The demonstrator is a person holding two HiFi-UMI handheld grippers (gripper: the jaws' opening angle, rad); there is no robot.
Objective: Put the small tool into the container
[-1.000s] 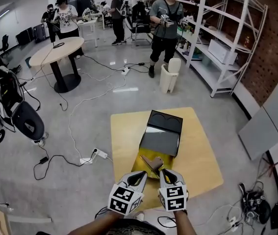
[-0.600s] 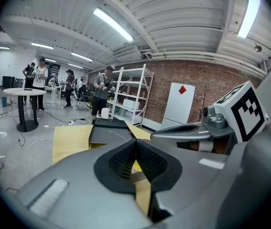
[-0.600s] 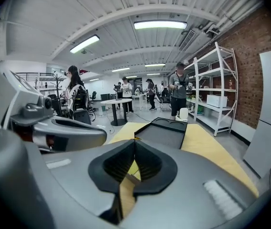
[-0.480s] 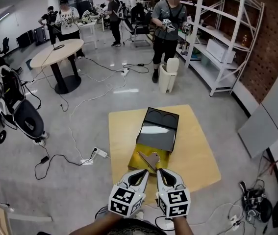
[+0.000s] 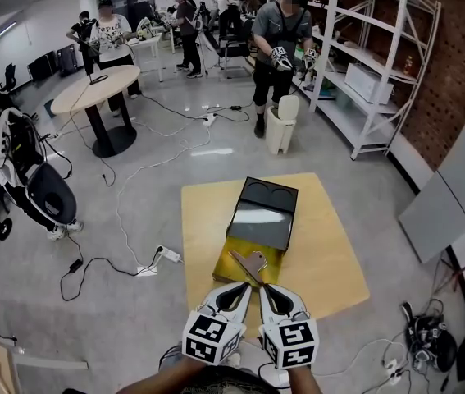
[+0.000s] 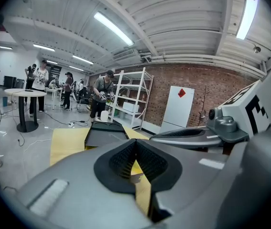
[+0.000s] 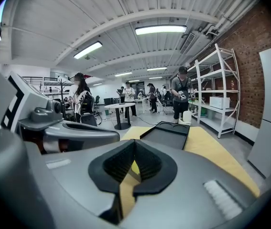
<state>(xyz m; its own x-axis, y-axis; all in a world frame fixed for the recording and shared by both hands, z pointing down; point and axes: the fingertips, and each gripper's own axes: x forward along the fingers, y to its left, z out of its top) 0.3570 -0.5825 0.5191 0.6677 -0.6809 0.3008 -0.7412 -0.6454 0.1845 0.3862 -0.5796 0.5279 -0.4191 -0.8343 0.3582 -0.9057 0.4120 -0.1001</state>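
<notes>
A square light-wood table point(image 5: 330, 253) stands on the glossy grey floor point(image 5: 134, 302). An open black case point(image 5: 262, 220) lies on it near the middle, its end with two round recesses at the far side. A yellow tray-like part point(image 5: 234, 273) adjoins the case's near end, close to the table's near edge.

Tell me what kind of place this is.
Probably a lab or workshop in an industrial building: metal shelving stands against a brick wall, cables trail across the bare floor, and people stand about handling gear.
</notes>
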